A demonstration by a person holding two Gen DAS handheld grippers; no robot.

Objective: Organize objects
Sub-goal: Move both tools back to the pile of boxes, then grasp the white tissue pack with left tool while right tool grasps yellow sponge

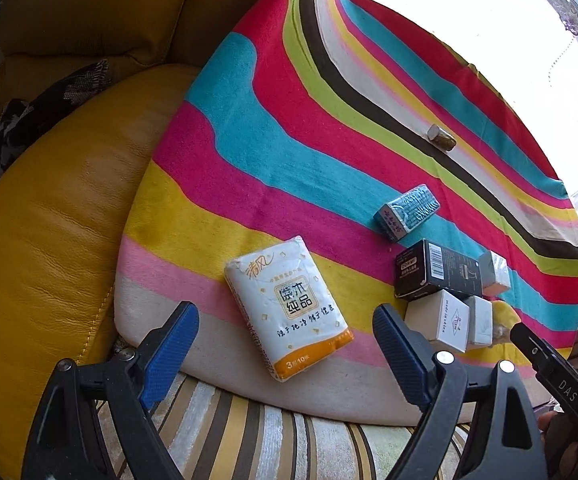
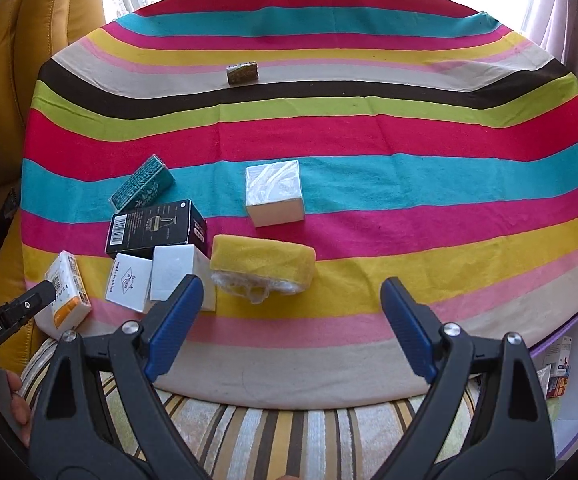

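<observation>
Both claws, left claw (image 1: 285,354) and right claw (image 2: 291,326), gape empty; tissue pack (image 1: 289,306) lies lengthwise toward the left one.

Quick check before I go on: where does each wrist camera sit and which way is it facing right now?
Left wrist: on the left gripper, angled down at the tissue pack; open blue fingers show.
Right wrist: on the right gripper, angled down at the yellow sponge; open fingers and a hand show.
Shared: striped cloth, black box, tissue pack.
</observation>
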